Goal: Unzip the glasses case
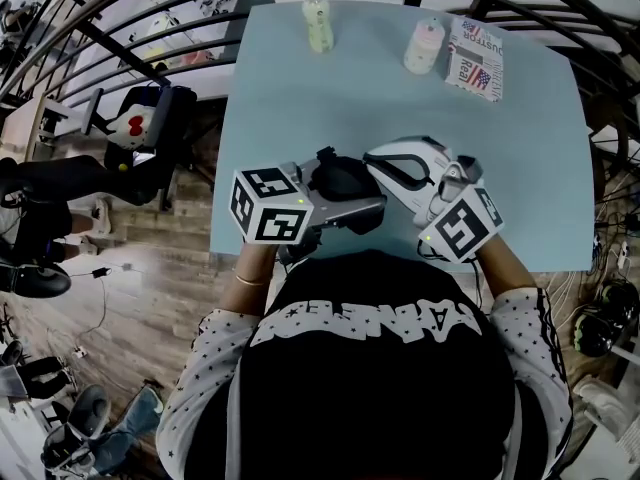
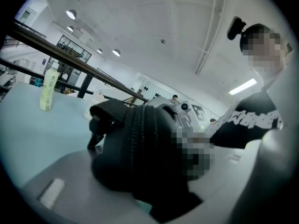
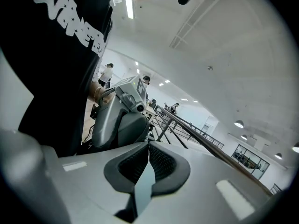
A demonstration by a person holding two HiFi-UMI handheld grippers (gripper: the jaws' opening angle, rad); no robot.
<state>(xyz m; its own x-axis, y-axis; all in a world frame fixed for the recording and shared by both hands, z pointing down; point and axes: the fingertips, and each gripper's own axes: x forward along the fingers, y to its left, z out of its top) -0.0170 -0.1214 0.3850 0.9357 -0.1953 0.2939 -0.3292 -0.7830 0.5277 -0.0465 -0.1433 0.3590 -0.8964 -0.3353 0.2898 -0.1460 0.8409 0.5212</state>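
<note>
My left gripper point(image 1: 352, 202) is shut on the black glasses case point(image 1: 343, 178) and holds it above the near part of the light blue table point(image 1: 530, 168). In the left gripper view the case point(image 2: 140, 143) fills the space between the jaws, its zipper running up its middle, and a black tab point(image 2: 96, 127) hangs at its left end. My right gripper point(image 1: 384, 162) comes in from the right with its tips beside the case. Seen in the right gripper view, the right gripper point(image 3: 148, 146) is shut, pads touching. Whether they pinch anything I cannot see.
At the table's far edge stand a green bottle point(image 1: 318, 23), a pale pink bottle point(image 1: 425, 46) and a printed box point(image 1: 476, 58). A dark metal railing point(image 1: 120, 48) curves round behind. A black seat point(image 1: 150, 133) stands on the wooden floor to the left.
</note>
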